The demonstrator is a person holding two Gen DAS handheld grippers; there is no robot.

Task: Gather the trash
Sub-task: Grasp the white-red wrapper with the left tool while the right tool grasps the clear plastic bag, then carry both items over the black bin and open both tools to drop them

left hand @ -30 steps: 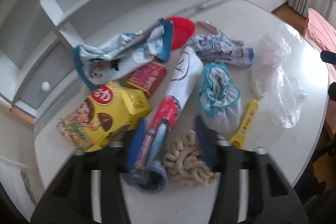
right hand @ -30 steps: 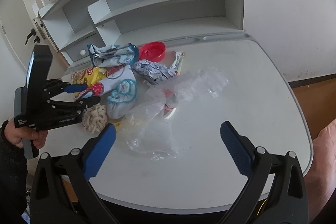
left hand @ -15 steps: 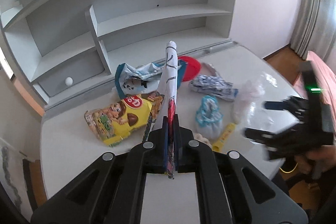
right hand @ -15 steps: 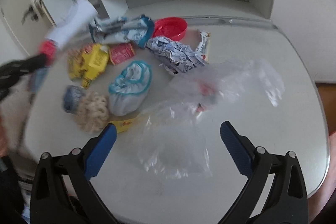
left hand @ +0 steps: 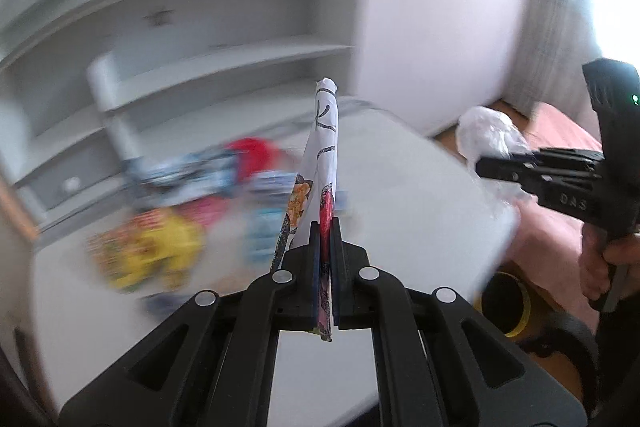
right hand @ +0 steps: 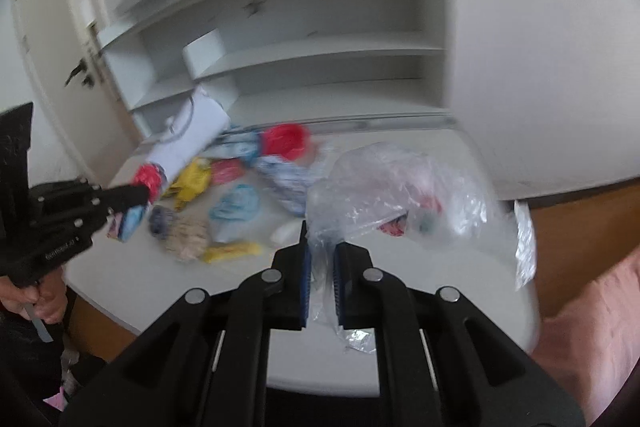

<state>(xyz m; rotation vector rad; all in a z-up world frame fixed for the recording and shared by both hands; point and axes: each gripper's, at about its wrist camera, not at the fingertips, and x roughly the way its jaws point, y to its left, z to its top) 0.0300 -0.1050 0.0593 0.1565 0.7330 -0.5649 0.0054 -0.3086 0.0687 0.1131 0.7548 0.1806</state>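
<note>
My left gripper (left hand: 326, 227) is shut on a long white and red wrapper (left hand: 326, 139) and holds it upright above the white table (left hand: 400, 195). The wrapper also shows in the right wrist view (right hand: 188, 135), held at the left. My right gripper (right hand: 320, 247) is shut on a clear plastic bag (right hand: 396, 191) and holds it lifted over the table's right side; the bag shows in the left wrist view (left hand: 488, 135) too. Blurred trash lies on the table: a yellow packet (right hand: 192, 183), a red lid (right hand: 286, 139), a blue-rimmed wrapper (right hand: 236, 207).
White shelving (right hand: 320, 59) stands behind the table. A beige knitted piece (right hand: 184, 231) and a yellow stick (right hand: 232, 251) lie near the front edge. A door (right hand: 52, 67) is at the left. A yellow-rimmed black object (left hand: 504, 303) sits on the floor at the right.
My right gripper has shut on the plastic bag and lifted it. My left gripper has swung right with the wrapper, toward the bag. Both views are motion-blurred.
</note>
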